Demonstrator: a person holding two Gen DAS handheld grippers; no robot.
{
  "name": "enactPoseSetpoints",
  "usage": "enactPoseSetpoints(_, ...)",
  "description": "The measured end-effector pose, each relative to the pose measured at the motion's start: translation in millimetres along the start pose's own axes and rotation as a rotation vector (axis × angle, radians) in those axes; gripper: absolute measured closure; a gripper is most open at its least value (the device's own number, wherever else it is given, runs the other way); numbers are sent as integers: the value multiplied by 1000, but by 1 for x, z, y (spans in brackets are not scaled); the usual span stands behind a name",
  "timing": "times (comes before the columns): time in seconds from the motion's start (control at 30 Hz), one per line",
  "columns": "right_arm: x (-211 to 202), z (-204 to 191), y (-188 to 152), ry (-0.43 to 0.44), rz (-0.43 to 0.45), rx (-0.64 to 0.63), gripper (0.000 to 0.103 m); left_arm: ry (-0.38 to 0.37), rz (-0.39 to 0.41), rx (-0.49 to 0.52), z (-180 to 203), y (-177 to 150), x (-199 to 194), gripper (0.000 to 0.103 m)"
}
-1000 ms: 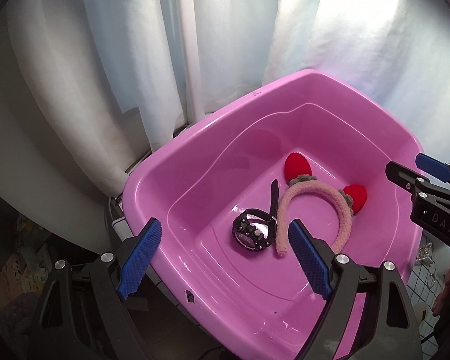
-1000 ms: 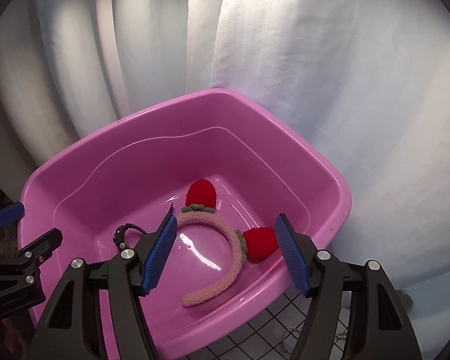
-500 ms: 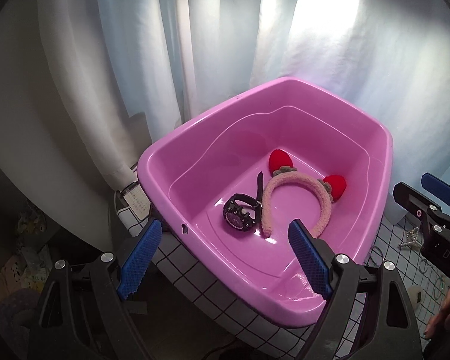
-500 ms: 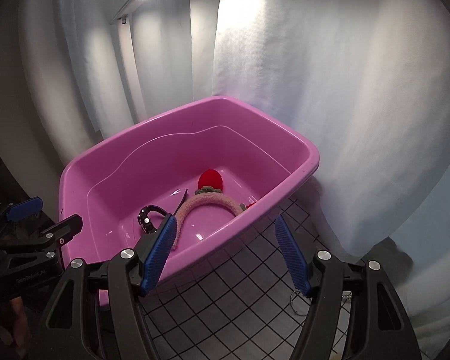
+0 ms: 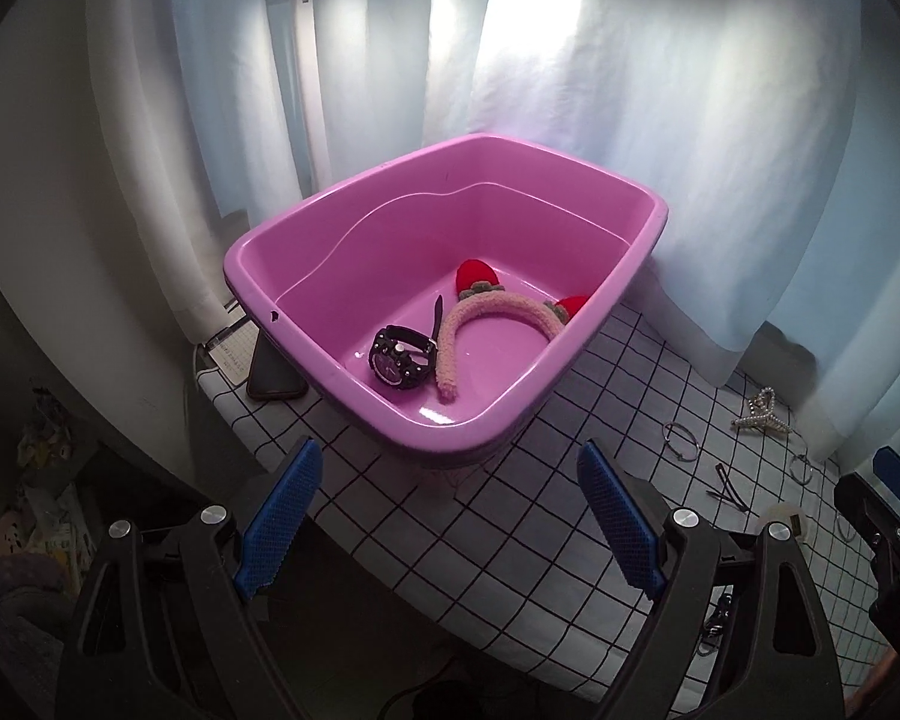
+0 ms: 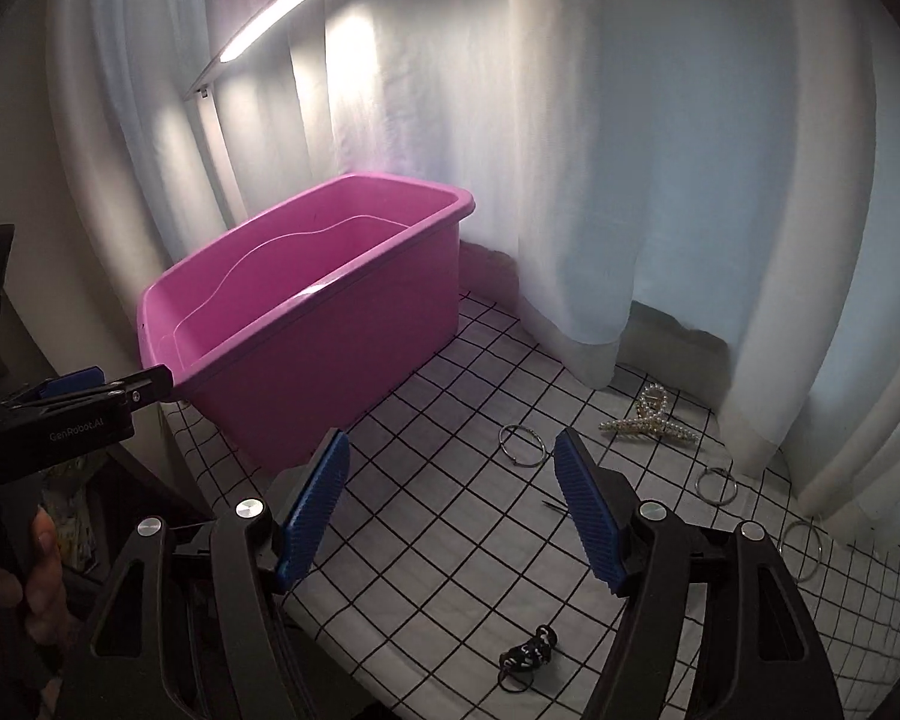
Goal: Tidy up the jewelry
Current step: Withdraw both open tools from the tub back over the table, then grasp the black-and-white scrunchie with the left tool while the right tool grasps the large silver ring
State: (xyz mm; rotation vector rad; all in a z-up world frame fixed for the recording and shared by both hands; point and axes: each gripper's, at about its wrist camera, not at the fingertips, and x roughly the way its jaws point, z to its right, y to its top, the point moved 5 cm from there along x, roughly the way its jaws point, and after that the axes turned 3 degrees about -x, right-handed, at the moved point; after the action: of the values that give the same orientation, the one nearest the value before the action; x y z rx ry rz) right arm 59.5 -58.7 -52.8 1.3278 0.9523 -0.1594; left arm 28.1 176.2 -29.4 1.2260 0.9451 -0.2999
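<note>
A pink plastic tub [image 5: 282,324] [image 6: 342,360] stands on a white checked cloth. Inside it lie a black wristwatch [image 5: 402,357] and a fuzzy pink headband with red strawberries [image 5: 498,315]. My left gripper [image 5: 447,519] hovers open in front of the tub, nothing between its pads. My right gripper [image 6: 450,507] is open and empty above the cloth, to the right of the tub. Loose jewelry lies on the cloth: a pearl hair claw [image 6: 651,420] [image 5: 762,414], metal rings [image 6: 522,446] [image 6: 716,483] [image 5: 681,437], a dark hair clip [image 5: 727,489] and a black hair tie [image 6: 528,657].
White curtains hang behind the cloth-covered table [image 6: 450,540]. A lit lamp bar [image 6: 270,18] glows above the tub. A phone [image 5: 273,375] lies left of the tub at the table's edge. A hand [image 6: 24,576] holds the left gripper's handle.
Both grippers have drawn back from above the tub; it now sits farther off. The right view has swung right, off the tub's contents, onto the cloth with the loose jewelry.
</note>
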Motion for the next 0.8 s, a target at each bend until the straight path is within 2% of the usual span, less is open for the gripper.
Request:
enactPoseSetpoints(0.4,-68,137,-114,-189,-69,195,35,-96,-71,95,89,-78,-9,17)
enactPoseSetpoints(0.57,-83,178,-139,-271,-93,270,35,-142,-98,162,122,-101,-2,16)
enactPoseSetpoints(0.8,-87,225,-157,-394,-135,324,35,-219,-137,224,158,-118,22,16)
